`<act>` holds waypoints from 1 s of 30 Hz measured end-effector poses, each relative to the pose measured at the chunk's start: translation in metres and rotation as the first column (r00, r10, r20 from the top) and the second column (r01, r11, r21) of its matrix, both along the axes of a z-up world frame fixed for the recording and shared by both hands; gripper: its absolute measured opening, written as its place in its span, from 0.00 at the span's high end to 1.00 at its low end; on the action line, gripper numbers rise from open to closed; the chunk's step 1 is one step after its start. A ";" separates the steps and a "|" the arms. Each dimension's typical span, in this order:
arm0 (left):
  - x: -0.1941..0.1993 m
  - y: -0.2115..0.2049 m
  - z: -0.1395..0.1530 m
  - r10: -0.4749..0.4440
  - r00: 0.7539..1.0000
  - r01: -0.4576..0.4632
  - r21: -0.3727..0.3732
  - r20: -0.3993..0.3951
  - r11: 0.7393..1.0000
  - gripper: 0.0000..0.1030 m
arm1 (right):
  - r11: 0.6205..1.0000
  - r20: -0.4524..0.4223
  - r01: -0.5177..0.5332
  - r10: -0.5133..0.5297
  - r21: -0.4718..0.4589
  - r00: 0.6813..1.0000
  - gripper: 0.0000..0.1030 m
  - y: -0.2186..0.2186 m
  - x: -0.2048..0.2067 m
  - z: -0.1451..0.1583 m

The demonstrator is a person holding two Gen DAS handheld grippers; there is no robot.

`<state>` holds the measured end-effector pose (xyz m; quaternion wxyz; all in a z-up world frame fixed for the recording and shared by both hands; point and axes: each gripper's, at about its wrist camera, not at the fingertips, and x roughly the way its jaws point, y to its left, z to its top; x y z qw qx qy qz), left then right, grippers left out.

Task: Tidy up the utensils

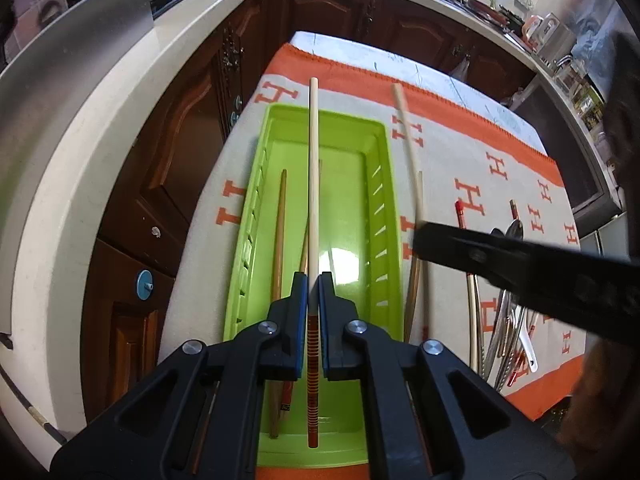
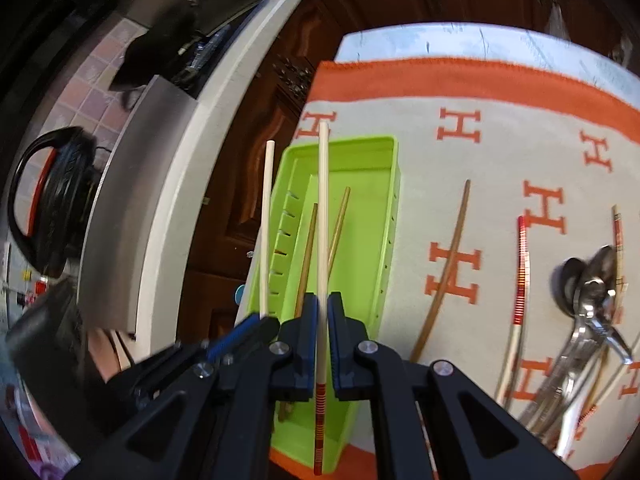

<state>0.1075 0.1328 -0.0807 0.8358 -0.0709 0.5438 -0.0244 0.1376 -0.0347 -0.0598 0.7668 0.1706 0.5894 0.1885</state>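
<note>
Two grippers each clamp one chopstick. The left gripper point(image 1: 313, 280) is closed on a cream chopstick point(image 1: 313, 184) with a red-striped butt; its blue pads point(image 1: 303, 300) press both sides of the shaft, and the stick runs lengthwise above the tray point(image 1: 390, 216). The right gripper point(image 2: 323, 304) is closed on a matching chopstick point(image 2: 323, 208), which also points along the tray, held above it. In the right wrist view, the left gripper's tip point(image 2: 248, 330) sits just beside the right gripper's left finger, with its chopstick rising beside the tray's left wall.

The green tray lies on a cloth point(image 2: 500, 152), grey with orange H marks and an orange border, near the cloth's left edge. Its side walls are slotted. Two brown chopsticks point(image 2: 307, 256) lie inside on the tray floor, angled toward each other.

On the cloth right of the tray:
- one brown chopstick point(image 2: 448, 264), lying apart from the tray wall;
- one red-striped chopstick point(image 2: 520, 272), farther right;
- a pile of metal spoons point(image 2: 588, 292) near the cloth's right edge, with more chopsticks mixed among them.

Beyond the cloth's far edge a pale table surface point(image 2: 400, 42) shows. Dark wooden cabinets point(image 1: 400, 12) stand behind it under a light counter point(image 1: 192, 44). A black pot point(image 2: 52, 200) sits on the counter at left.
</note>
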 end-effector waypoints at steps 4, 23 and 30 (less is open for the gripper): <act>0.001 -0.005 -0.008 -0.011 1.000 0.012 0.021 -0.014 1.000 0.97 | 1.000 -0.035 -0.005 0.006 0.013 0.999 0.94 0.003 0.005 -0.017; -0.007 -0.019 0.006 -0.029 0.999 0.029 0.015 0.014 0.999 0.55 | 0.991 0.038 -0.062 0.067 -0.120 0.997 0.76 -0.019 -0.023 -0.005; -0.011 -0.030 0.023 -0.016 1.000 0.016 0.031 0.015 0.999 0.50 | 0.985 0.136 -0.014 0.038 -0.174 0.990 0.60 -0.046 -0.046 0.028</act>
